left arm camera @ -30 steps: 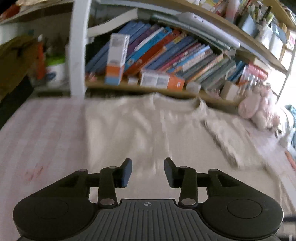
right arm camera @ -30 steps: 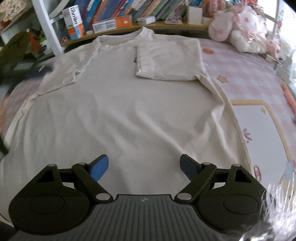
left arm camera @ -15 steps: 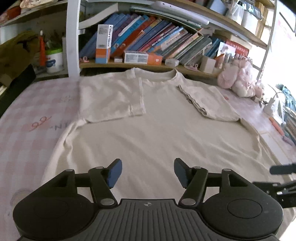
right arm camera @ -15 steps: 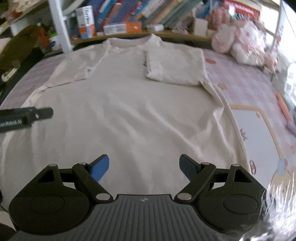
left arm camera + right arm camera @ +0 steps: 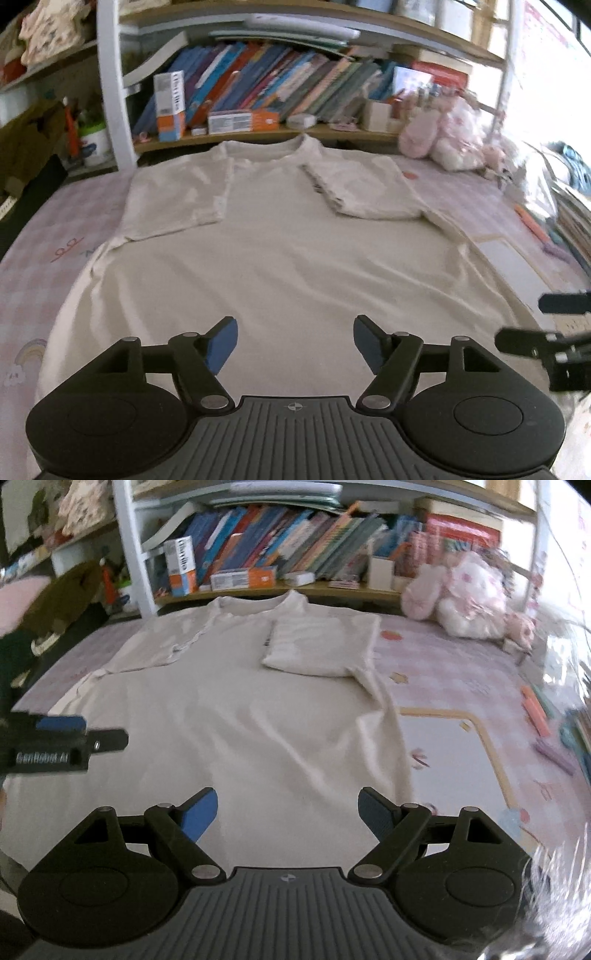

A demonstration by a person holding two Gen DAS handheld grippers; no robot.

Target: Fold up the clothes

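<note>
The cream T-shirt [image 5: 288,258] lies flat on the pink checked bed [image 5: 44,236], collar toward the bookshelf [image 5: 280,92]. Both sleeves are folded in over the chest; the body and hem remain unfolded, so I judge the task roughly a third done. The left gripper [image 5: 291,341] and right gripper [image 5: 286,814] hover over the hem end, jaws spread wide, holding nothing. Against one second earlier, the left gripper has withdrawn from the collar end toward the hem and opened wider.

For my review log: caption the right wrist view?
Open right gripper over cream T-shirt, both sleeves folded in.
</note>
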